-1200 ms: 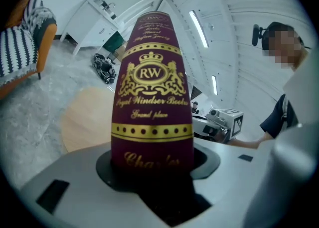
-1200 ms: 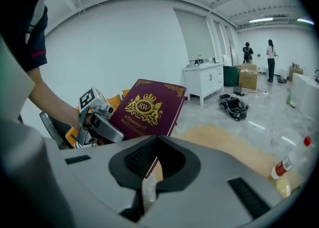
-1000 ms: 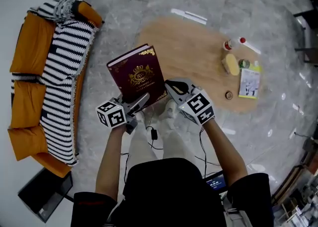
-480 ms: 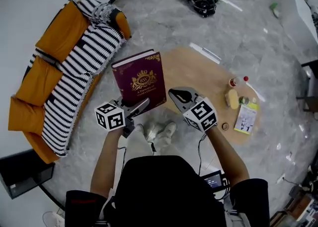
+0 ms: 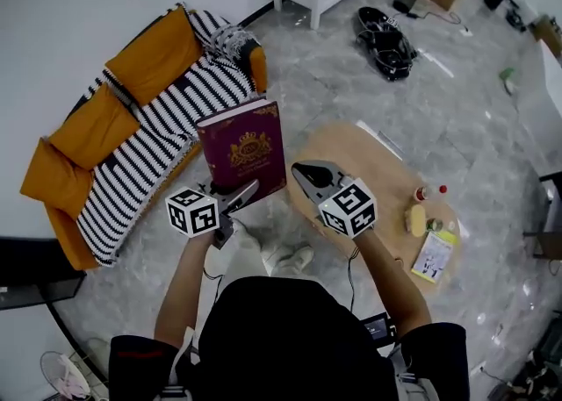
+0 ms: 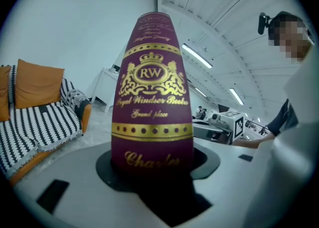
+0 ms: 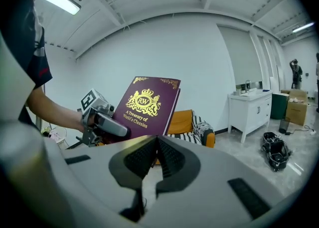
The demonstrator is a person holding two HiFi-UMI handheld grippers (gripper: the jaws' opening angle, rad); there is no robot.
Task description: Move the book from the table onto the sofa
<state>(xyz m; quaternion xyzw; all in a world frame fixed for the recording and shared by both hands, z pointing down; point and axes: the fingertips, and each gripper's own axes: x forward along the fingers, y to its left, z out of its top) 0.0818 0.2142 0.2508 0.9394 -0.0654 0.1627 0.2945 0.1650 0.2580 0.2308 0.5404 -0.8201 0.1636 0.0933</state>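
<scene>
Now the book (image 5: 241, 155), clamped at its lower edge in the left gripper (image 5: 239, 196), had risen clear of the table (image 5: 351, 158) toward the sofa (image 5: 158, 53), with the right gripper (image 5: 305, 173) alongside, jaws together and empty, so placing remained.

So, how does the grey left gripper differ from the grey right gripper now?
The left gripper is shut on the lower edge of the maroon hardcover book with gold print; the right gripper holds nothing. The left gripper's jaws stand apart by the book's thickness; the right gripper's jaws meet. Both carry a black-and-white marker cube.
</scene>
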